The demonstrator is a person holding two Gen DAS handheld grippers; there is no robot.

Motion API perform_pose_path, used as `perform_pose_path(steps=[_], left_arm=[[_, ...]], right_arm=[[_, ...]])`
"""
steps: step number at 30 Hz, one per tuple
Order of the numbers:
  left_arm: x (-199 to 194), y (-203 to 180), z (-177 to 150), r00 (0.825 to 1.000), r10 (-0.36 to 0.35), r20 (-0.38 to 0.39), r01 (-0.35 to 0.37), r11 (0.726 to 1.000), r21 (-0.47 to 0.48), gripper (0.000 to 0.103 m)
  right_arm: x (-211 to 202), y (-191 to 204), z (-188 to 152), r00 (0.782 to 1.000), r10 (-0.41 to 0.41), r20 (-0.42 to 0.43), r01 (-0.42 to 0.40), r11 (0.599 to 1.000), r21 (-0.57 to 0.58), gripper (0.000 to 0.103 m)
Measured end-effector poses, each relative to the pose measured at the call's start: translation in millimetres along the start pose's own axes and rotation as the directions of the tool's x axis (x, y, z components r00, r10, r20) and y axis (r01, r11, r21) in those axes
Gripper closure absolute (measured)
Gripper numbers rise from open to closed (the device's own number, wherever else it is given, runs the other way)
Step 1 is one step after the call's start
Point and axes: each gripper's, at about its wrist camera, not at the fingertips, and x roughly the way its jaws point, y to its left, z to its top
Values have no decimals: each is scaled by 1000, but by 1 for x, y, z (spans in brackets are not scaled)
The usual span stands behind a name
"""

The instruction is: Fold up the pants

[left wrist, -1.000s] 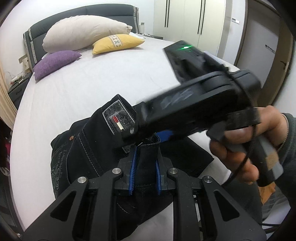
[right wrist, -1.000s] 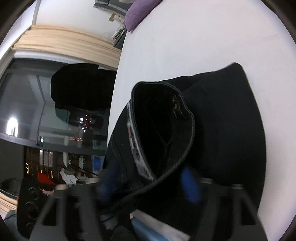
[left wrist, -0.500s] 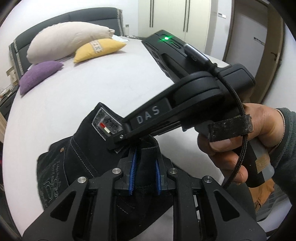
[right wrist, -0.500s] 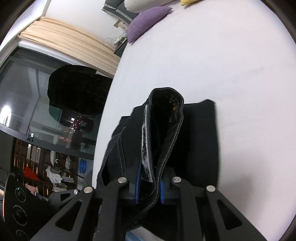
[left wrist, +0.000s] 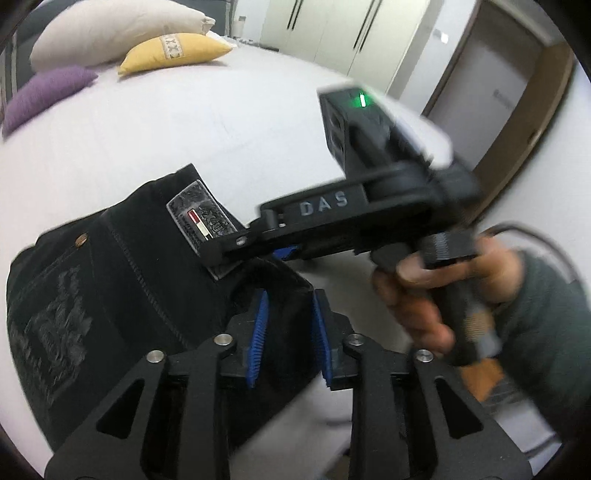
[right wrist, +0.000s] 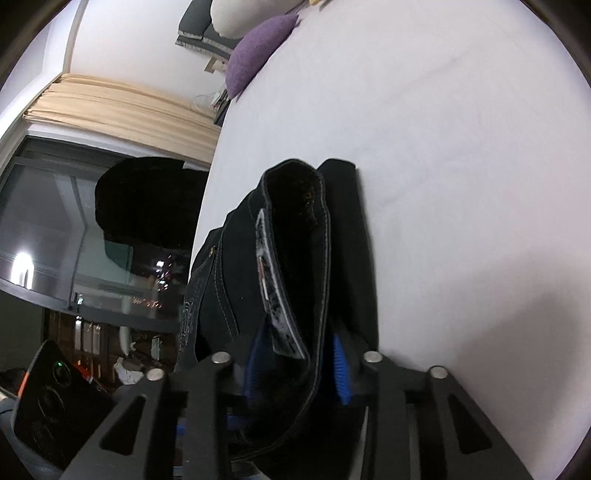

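Home bedroom. Big bed [left wrist: 229, 122] w/ white sheet fills most of both views. Three pillows at the head end: cream pillow [left wrist: 110, 29], yellow cushion [left wrist: 173, 51], purple cushion [left wrist: 44, 96]. Dark padded headboard [right wrist: 195, 29] behind them. Tall white wardrobe [left wrist: 332, 33] w/ dark vertical handles on far wall, room door [left wrist: 491, 85] in wood frame next to it. Right wrist view: beige curtain [right wrist: 110, 107] bunched over a dark window [right wrist: 66, 229], nightstand clutter by the bed's head, too small to ID.
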Motion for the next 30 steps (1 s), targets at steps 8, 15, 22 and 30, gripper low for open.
perform_pose_path(steps=[8,15,22,30], left_arm=[[-67,77,-12,992,56,114,-37,986,-165,79],[-36,122,-38,999,41,27,-33,967,-253,79],[-37,143,-37,998,24,55,-7,957,-289,79],[3,199,-4,994,105,-16,-105,942,-320,79]], right_arm=[[-48,38,-14,993,20,114,-13,998,-64,49],[9,32,-38,998,-46,-50,41,995,-95,77],[2,29,-41,990,-141,-2,140,983,-119,103],[3,32,-37,985,-170,20,172,981,-94,103]])
